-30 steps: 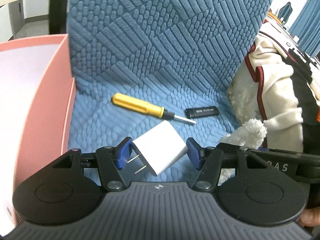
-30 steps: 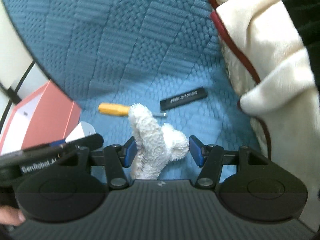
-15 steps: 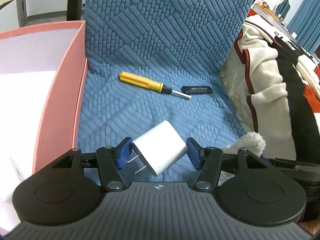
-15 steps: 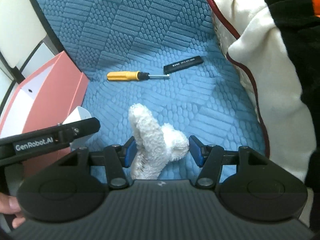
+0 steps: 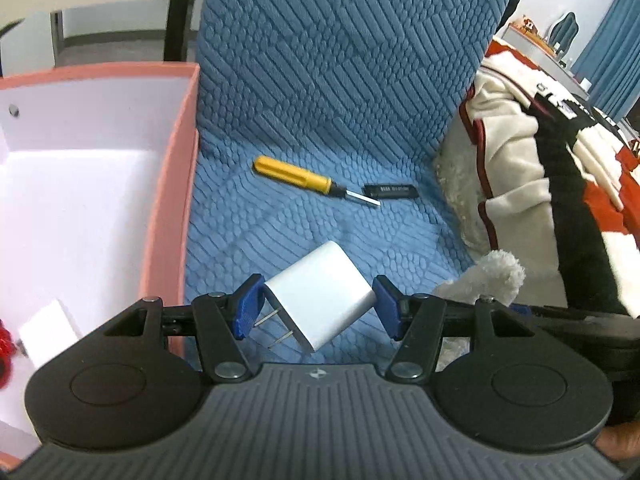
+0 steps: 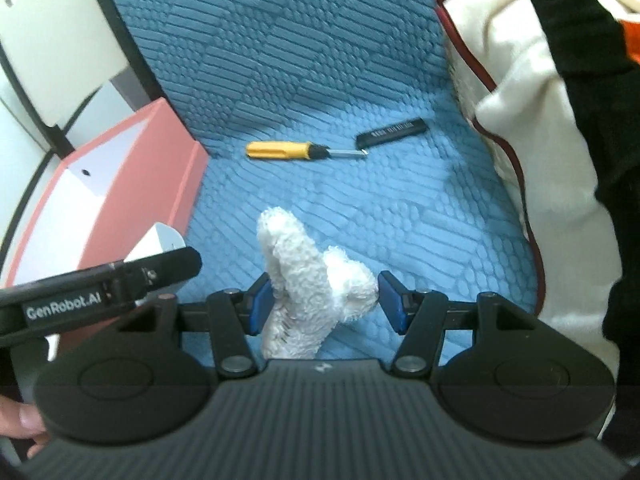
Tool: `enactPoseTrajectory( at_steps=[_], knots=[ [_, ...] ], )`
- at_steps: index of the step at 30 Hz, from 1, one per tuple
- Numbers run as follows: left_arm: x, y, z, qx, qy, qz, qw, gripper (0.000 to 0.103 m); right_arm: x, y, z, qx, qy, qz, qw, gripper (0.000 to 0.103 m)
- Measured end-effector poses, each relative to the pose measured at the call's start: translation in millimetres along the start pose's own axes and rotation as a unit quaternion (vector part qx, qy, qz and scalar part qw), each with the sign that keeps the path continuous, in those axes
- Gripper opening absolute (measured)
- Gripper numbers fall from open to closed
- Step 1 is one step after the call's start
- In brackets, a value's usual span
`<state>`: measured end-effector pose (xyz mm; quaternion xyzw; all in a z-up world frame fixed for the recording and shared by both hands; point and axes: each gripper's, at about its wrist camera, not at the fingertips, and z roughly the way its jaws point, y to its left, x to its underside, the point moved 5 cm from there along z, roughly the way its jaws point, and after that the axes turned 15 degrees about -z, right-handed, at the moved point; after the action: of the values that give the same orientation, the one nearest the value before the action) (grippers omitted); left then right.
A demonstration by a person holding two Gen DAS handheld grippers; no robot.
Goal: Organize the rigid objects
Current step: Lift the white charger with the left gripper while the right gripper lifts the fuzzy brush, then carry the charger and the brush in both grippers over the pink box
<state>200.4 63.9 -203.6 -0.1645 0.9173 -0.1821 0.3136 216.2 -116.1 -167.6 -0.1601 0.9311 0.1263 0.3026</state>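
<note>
My left gripper (image 5: 316, 306) is shut on a white plug charger (image 5: 320, 300), prongs pointing left, held above the blue quilted seat next to the pink box (image 5: 168, 208). My right gripper (image 6: 320, 302) is shut on a white fluffy plush toy (image 6: 304, 280), held above the seat. A yellow screwdriver (image 5: 296, 178) and a black USB stick (image 5: 394, 191) lie side by side at the back of the seat; both also show in the right wrist view, the screwdriver (image 6: 284, 150) and the stick (image 6: 394, 132).
The pink box has a white inside (image 5: 72, 208) holding a small white block (image 5: 48, 332) and something red (image 5: 5, 340). A cream, black and red jacket (image 5: 540, 184) is piled on the seat's right side. The blue seat back (image 5: 340, 60) rises behind.
Both grippers have pulled back and up from the seat with their objects. The left gripper has moved left, so more of the pink box's inside shows.
</note>
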Motion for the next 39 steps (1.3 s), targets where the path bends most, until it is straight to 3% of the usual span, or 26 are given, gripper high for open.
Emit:
enactPoseTrajectory(
  at_steps=[12, 21, 32, 39],
  knots=[
    [-65.0, 10.5, -56.4, 0.01, -0.048, -0.014, 0.9987, 0.065, -62.6, 27.6, -34.6, -0.019, -0.054, -0.03, 0.998, 0.059],
    [-106.2, 34.0, -90.3, 0.034, -0.067, -0.056, 0.9956, 0.065, -112.3, 67.8, -66.5, -0.049, -0.098, -0.061, 0.992, 0.059],
    [-142.9, 100.1, -138.7, 0.003, -0.092, -0.079, 0.9926, 0.065, -144.3, 141.6, -65.1, -0.1, -0.11, -0.103, 0.983, 0.059],
    [-142.7, 148.5, -146.5, -0.009, -0.089, -0.109, 0.9899, 0.065, -144.8, 188.3, -47.7, -0.126, -0.096, -0.131, 0.979, 0.059]
  ],
)
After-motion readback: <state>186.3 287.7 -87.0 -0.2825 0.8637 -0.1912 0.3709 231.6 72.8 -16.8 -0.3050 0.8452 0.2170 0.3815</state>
